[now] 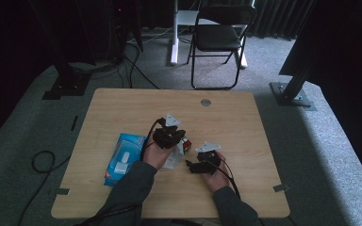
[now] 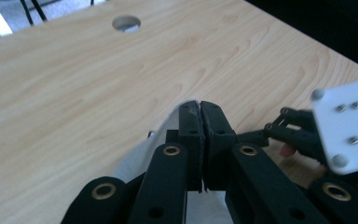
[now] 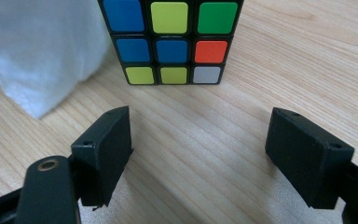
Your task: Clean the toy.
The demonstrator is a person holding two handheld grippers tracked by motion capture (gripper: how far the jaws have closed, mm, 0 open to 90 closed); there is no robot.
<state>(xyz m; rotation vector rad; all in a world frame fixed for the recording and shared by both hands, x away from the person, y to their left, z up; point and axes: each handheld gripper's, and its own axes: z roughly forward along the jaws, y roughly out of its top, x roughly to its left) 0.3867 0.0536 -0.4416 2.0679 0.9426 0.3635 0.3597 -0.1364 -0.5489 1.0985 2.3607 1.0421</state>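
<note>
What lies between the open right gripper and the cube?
Nothing: in the right gripper view, bare wooden table runs from the right gripper to the cube. A white tissue lies off to the side.

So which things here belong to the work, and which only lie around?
In use: white tissue pinched in the left gripper; puzzle cube before the open right gripper.
Lying about: blue tissue pack, black chair.

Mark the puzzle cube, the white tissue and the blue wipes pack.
puzzle cube (image 3: 171, 50): right gripper view, blue centre sticker of the facing side.
white tissue (image 3: 37, 51): right gripper view, middle of the sheet.
blue wipes pack (image 1: 122, 157): high view, top face near its white flap.
</note>
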